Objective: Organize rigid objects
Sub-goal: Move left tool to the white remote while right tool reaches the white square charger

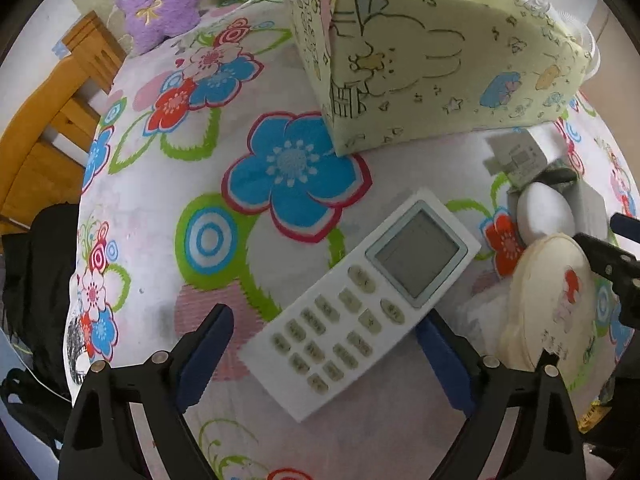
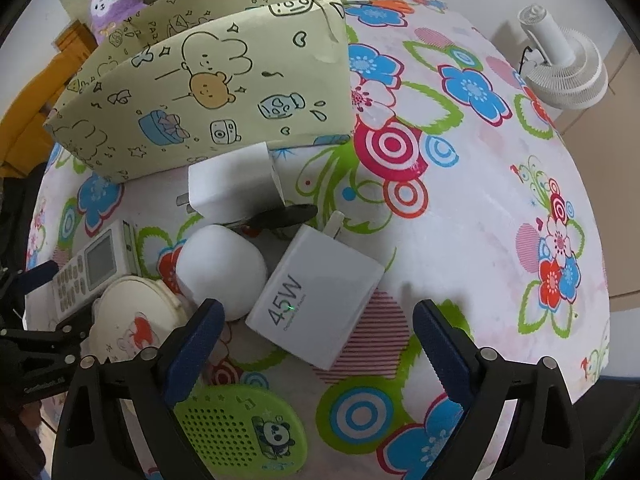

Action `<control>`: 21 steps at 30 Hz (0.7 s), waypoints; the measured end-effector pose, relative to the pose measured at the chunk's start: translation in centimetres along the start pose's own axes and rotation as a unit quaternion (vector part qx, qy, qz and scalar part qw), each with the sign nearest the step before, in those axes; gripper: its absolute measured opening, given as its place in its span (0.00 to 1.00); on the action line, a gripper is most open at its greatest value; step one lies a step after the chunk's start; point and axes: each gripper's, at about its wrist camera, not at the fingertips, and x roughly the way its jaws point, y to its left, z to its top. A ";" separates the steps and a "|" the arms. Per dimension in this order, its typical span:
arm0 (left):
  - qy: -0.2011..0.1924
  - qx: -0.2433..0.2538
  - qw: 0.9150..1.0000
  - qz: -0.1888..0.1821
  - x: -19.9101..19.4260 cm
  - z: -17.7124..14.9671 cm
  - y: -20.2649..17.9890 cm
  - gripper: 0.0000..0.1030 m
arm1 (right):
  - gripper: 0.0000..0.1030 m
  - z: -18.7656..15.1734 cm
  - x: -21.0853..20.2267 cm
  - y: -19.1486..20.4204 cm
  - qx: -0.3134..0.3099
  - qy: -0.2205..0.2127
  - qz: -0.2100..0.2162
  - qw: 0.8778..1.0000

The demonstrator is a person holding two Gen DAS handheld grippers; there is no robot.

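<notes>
Both grippers point steeply down over the floral tablecloth (image 2: 460,216). Left gripper (image 1: 324,340) jaws wide, straddling the lower end of the white remote (image 1: 360,304); pads stand clear of it, nothing gripped. Right gripper (image 2: 316,328) likewise wide open and empty, its fingers either side of the 45W charger (image 2: 320,296), not touching. Round white object (image 2: 222,270) sits against the charger's left; cream lid (image 2: 136,320) just beside the remote; green panda item (image 2: 248,428) under the right gripper. Yellow-green box (image 2: 208,96) stands behind the cluster
</notes>
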 end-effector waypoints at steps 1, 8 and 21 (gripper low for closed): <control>0.000 -0.002 1.000 -0.002 0.0 0.2 0.0 0.92 | 0.94 0.1 0.0 -0.1 0.001 0.000 -0.002 1.000; -0.006 -0.013 0.999 -0.030 0.1 1.4 -0.7 0.74 | 0.90 0.6 0.2 -1.1 0.011 0.004 0.006 1.000; 0.001 -0.049 0.999 -0.015 0.0 2.3 -1.3 0.56 | 0.65 2.0 1.5 -0.7 0.010 0.018 -0.008 1.000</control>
